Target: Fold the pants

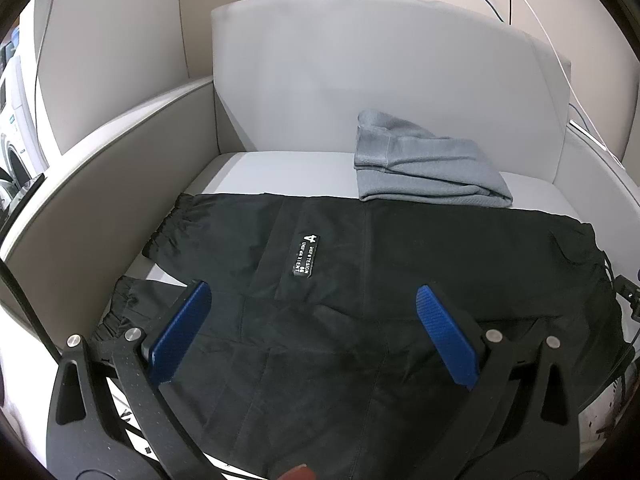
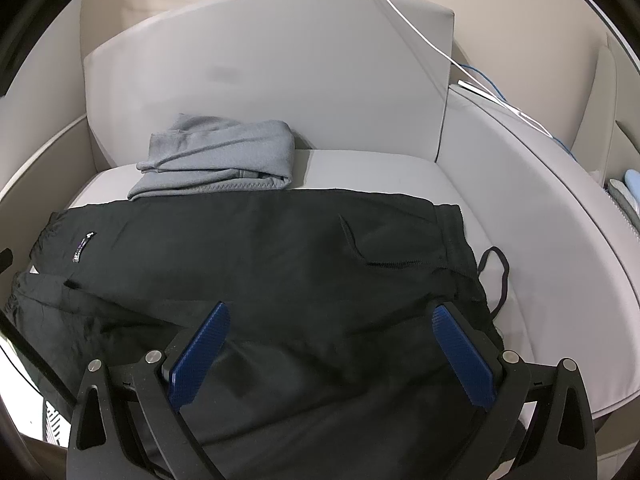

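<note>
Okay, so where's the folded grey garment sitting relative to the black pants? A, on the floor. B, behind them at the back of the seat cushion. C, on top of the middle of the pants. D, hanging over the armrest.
B: the folded grey garment lies behind the black pants by the backrest.

Pale grey armchair seat cushion [image 2: 372, 172] carries two items. Black pants [image 2: 256, 248] lie spread flat across the seat's front, waistband toward the right armrest. Folded grey garment [image 2: 224, 156] lies behind the pants, touching their rear edge, against the backrest [image 2: 260, 72].
</note>
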{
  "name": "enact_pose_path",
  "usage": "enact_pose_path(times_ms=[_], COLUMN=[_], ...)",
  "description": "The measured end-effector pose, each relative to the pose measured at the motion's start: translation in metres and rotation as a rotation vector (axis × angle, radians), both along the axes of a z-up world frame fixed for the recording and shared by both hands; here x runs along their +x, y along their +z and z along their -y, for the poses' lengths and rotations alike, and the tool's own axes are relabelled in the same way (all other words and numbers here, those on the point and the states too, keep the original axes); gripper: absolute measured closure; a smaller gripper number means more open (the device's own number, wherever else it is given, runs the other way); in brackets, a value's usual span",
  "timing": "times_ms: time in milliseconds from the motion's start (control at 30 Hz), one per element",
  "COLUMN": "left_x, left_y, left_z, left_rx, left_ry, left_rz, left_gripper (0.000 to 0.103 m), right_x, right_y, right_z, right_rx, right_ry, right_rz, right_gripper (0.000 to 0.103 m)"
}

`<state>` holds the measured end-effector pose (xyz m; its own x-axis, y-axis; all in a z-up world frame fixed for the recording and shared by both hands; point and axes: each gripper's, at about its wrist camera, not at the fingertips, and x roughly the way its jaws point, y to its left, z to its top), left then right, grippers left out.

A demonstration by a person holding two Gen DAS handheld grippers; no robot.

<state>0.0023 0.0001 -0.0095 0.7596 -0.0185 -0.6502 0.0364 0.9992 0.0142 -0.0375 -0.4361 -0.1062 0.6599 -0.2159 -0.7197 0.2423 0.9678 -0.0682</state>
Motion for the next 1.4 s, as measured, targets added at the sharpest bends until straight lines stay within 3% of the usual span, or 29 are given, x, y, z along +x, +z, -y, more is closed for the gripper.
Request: enact_pose_path(times_ms=[1400], left_x=[0.0006], left_y=[-0.0027], left_z=[-0.0035], left_rx=[0.003], left_ry=[-0.002], left_rz=[-0.011], left_gripper=[0.001], right_x=[0.0017], right_y=[-0.0097], right_z=[0.0044], right_rx=[0.017], right_ry=[-0.002], right_rz=[-0.034], right_gripper=[0.000])
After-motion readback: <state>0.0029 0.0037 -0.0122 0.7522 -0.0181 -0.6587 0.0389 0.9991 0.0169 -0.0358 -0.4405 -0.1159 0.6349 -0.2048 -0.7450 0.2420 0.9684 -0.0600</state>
